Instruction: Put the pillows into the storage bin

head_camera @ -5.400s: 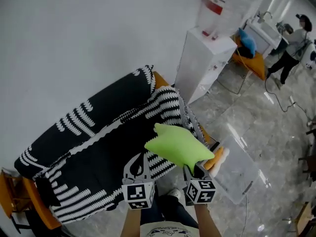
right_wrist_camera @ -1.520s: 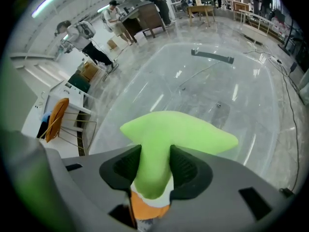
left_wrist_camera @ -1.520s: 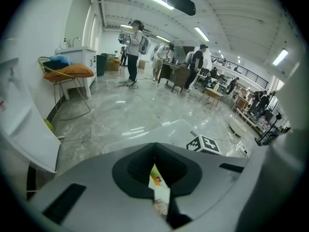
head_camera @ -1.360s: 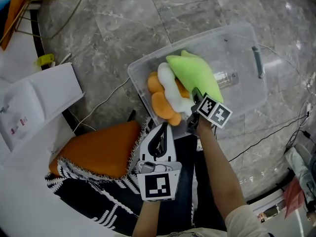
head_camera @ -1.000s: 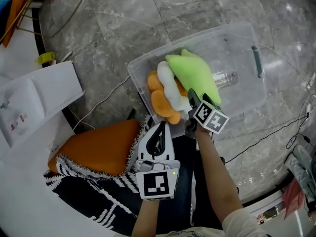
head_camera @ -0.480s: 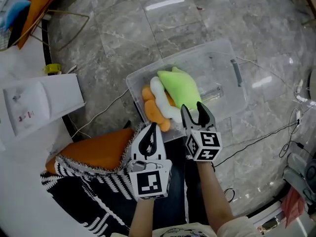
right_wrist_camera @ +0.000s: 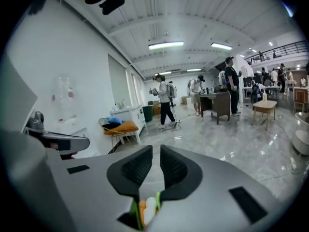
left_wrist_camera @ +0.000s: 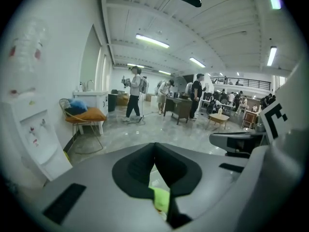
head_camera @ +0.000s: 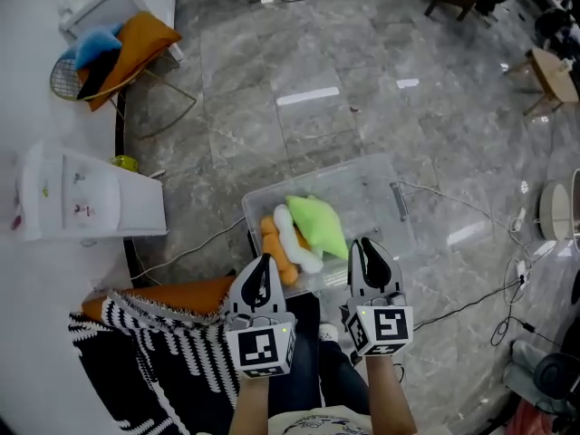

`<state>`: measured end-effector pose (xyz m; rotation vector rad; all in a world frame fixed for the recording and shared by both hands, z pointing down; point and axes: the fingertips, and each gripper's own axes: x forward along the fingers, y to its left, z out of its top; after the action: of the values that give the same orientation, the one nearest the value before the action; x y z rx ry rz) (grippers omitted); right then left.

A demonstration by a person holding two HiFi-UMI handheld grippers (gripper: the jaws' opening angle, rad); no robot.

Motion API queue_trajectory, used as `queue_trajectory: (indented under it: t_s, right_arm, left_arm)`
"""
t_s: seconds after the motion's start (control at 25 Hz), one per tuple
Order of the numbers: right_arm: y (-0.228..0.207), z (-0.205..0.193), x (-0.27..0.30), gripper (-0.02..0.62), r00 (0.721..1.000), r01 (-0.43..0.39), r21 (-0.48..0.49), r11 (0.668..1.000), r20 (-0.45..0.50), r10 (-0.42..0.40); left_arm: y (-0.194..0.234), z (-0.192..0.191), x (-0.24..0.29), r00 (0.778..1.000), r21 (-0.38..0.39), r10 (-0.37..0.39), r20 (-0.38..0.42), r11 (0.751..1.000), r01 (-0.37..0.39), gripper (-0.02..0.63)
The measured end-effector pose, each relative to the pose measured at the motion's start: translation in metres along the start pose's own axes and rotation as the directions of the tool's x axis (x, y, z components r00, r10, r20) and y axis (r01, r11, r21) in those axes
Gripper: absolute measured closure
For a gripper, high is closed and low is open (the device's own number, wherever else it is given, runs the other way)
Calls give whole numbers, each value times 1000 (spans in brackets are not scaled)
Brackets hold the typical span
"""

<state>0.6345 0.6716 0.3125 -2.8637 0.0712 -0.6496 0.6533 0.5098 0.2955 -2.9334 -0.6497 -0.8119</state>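
Now: green pillow (head_camera: 317,226) lies inside the clear storage bin (head_camera: 385,184) on the floor, resting against the orange-and-white pillow (head_camera: 276,247) at the bin's left end. Both grippers hover at the bin's near side, clear of the pillows. Left gripper (head_camera: 263,263): jaws together, nothing between. Right gripper (head_camera: 368,246): jaws closing, narrow gap, empty.

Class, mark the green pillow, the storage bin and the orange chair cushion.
green pillow (head_camera: 319,226), head view, middle of its top.
storage bin (head_camera: 376,205), head view, bare clear floor.
orange chair cushion (head_camera: 136,45), head view, its middle.
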Motion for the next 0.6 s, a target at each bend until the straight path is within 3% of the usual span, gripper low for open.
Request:
queue_trajectory:
  t_s: [0.24, 0.6]
  right_arm:
    - [35, 73, -77, 584, 991, -43, -111, 993, 123, 56]
    - [73, 148, -177, 584, 956, -88, -158, 984, 265, 128]
  left_arm:
    - [-18, 65, -78, 990, -2, 27, 141, 1000, -26, 592]
    - [-43, 127, -191, 955, 13, 53, 291, 998, -59, 592]
